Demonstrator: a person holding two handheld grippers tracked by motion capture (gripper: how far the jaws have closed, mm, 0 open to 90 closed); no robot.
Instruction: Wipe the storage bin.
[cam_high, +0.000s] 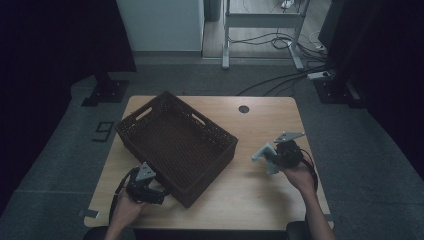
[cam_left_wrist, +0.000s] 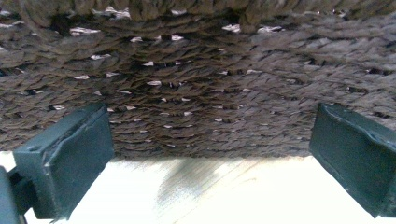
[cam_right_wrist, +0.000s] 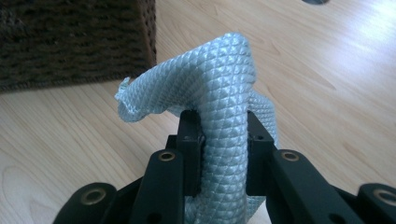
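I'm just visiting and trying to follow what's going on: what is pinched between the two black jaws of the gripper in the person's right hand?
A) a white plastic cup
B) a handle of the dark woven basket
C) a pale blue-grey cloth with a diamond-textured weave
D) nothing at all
C: in the right gripper view the right gripper has its jaws closed on a bunched fold of the pale blue-grey diamond-textured cloth, well apart from the dark woven basket.

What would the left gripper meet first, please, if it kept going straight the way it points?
Most likely the left gripper would meet the dark brown woven wicker basket, whose side wall stands directly ahead between its open jaws.
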